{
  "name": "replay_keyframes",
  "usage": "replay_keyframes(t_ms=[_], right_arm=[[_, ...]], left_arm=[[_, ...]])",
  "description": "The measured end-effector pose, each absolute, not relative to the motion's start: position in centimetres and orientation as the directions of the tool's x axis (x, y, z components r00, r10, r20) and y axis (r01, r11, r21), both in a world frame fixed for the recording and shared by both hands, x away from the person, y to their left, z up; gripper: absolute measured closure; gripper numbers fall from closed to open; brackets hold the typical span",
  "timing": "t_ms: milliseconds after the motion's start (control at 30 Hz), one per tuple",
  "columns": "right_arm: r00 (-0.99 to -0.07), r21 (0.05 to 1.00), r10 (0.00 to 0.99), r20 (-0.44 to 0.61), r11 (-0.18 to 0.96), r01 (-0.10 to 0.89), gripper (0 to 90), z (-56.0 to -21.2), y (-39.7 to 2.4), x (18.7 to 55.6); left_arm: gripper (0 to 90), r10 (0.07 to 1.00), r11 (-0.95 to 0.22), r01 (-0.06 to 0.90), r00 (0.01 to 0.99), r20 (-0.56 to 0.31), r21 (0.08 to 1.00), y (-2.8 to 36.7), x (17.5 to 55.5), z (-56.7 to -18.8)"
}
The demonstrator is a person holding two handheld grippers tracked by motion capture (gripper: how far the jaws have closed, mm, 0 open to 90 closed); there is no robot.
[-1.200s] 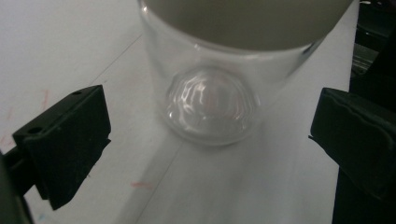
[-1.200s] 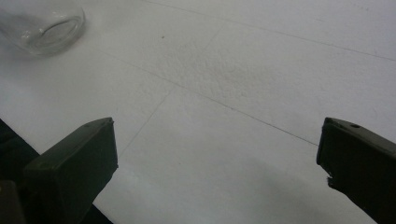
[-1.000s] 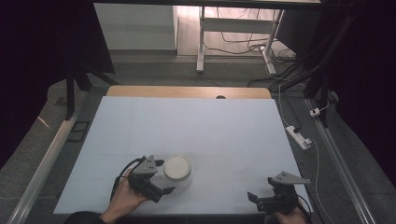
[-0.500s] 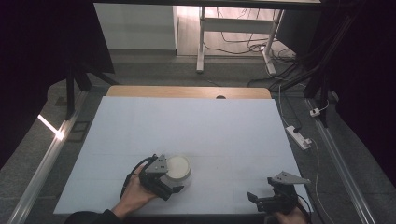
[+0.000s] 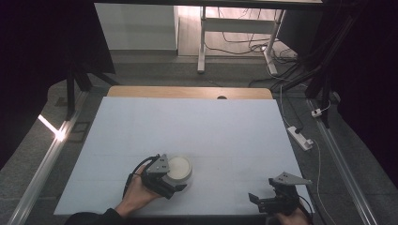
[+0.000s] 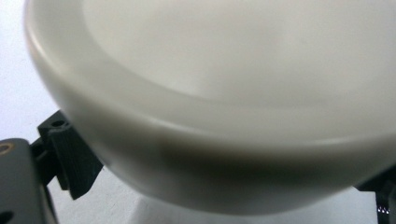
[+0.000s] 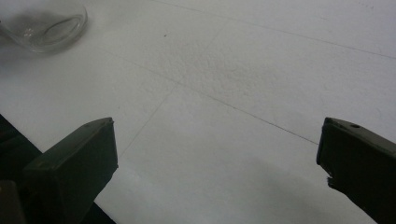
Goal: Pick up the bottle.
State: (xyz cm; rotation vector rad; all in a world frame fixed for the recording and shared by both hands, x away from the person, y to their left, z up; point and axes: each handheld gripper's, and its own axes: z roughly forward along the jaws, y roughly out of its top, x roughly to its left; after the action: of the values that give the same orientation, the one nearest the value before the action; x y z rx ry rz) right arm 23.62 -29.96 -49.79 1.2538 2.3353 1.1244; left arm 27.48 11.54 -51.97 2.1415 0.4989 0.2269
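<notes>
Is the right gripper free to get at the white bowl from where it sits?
Probably yes: bare table lies between the open right gripper and the white bowl, though the left gripper already stands against the bowl's near side.

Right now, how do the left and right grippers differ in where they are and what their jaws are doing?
The left gripper is up against the white bowl, its jaws either side of the bowl's wall in the left gripper view; the right gripper sits at the table's near right edge. The right gripper's jaws stand wide open over bare tabletop, with nothing between them. Both are hand-held and low over the table.
</notes>
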Motion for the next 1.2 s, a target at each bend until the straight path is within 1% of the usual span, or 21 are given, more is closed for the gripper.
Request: replay_keyframes(t_ms=[667, 833, 1200], right_arm=[[-0.597, 0.736, 0.792, 0.127, 0.329, 0.592, 0.0, -49.8, -30.0, 23.6], [-0.597, 0.737, 0.793, 0.126, 0.328, 0.591, 0.0, -49.8, -30.0, 23.6], [-0.594, 0.737, 0.795, 0.123, 0.327, 0.591, 0.0, -49.8, -30.0, 23.6]], left_arm=[[7.2, 0.448, -0.523, 0.296, 0.893, -0.038, 0.799, 11.5, 27.5, -51.6], [7.2, 0.458, -0.542, 0.291, 0.889, -0.013, 0.788, 11.4, 27.5, -51.3], [7.2, 0.467, -0.522, 0.276, 0.884, -0.001, 0.807, 11.6, 28.0, -49.4]])
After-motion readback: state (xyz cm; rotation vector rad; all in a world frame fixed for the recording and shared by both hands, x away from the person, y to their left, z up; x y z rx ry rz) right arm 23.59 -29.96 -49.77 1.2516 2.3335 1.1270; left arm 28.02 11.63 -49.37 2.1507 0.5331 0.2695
